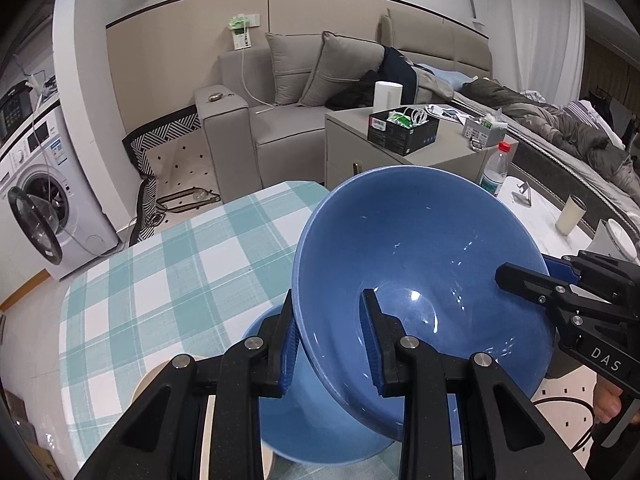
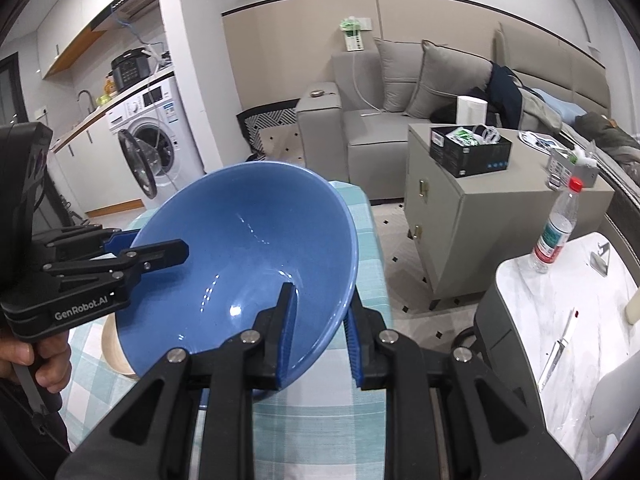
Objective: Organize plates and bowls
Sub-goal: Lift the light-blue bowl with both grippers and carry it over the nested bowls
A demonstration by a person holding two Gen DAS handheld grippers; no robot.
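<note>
Up off the checked tablecloth (image 1: 168, 280), a big blue bowl (image 1: 420, 280), tilted, mouth open toward both cameras. Left gripper (image 1: 332, 344) clamped on the near rim, one blue pad inside the bowl, the other outside against the wall. Right gripper (image 2: 320, 340) clamped on the opposite rim the same way, one finger inside, one outside. Two tools, one bowl, gripped from both sides and carried above the table.

Directly beneath, in the left wrist view, a second blue bowl (image 1: 320, 432) sitting upright on the cloth, with the rim of a pale wooden plate (image 1: 148, 380) just beside it. Same pale rim peeking out under the held bowl in the right wrist view.

A bare hand (image 2: 36, 356) wrapped round the left gripper's handle at the frame edge.

Off to the side, a marble-topped table (image 2: 560, 320) with a red-capped water bottle (image 2: 556, 228) standing on it. Beyond, a grey sofa (image 2: 380, 128), and a washing machine (image 2: 152, 148) with its door swung open.
</note>
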